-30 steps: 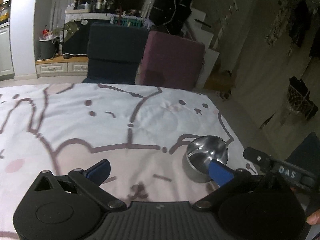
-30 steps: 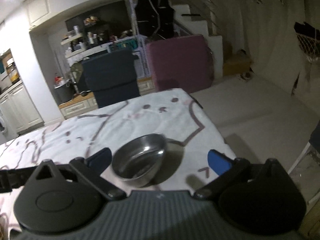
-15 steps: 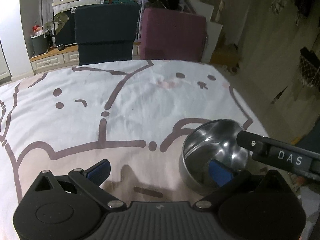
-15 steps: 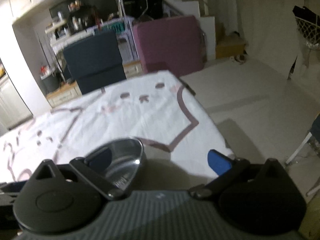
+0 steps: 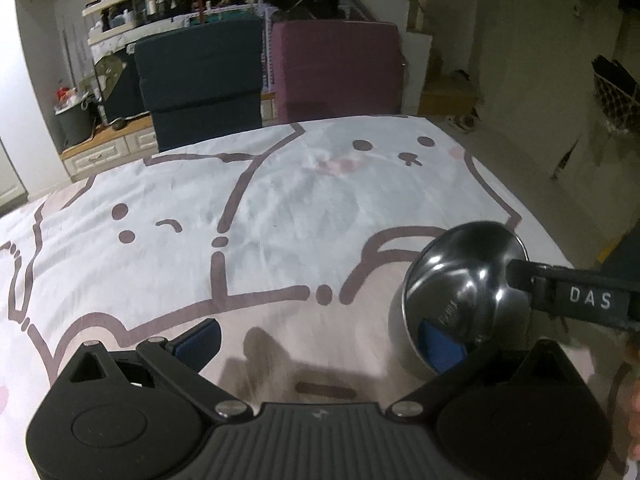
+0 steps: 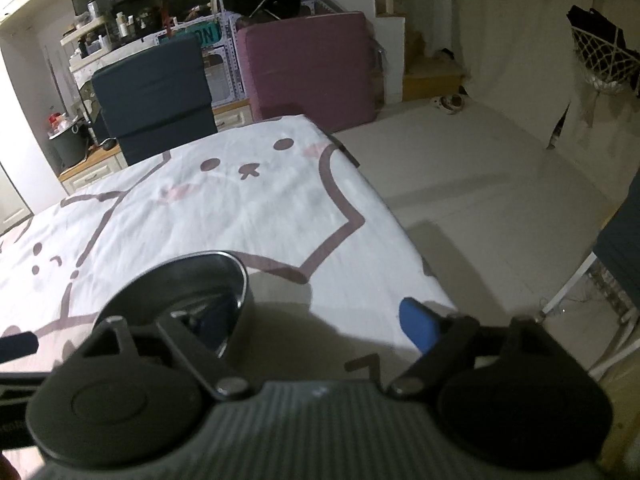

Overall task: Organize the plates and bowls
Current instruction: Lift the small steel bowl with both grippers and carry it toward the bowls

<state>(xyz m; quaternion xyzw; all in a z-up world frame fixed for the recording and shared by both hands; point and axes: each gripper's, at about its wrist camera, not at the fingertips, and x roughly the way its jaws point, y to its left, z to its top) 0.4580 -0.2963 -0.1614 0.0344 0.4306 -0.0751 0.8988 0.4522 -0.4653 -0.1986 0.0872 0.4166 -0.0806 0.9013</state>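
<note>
Steel bowl [image 5: 460, 280] seemingly between wide-spread right gripper [image 6: 316, 320] fingers

- A bench [image 5: 280, 208] draped in a white cloth [image 6: 248, 216] printed with brown-outlined cartoon animal faces, dot eyes and pink cheeks, fills the dim room's foreground.
- A steel bowl [image 5: 460, 292] rests directly on the cloth near the bench's right-hand edge, its polished interior catching the light; nothing else is seen lying on the visible part of the cloth.
- From the right wrist view, the same bowl [image 6: 188, 292] sits close to the corner where the cloth drops toward the pale floor [image 6: 480, 184].
- Shadows fall across the cloth beside the bowl.
</note>
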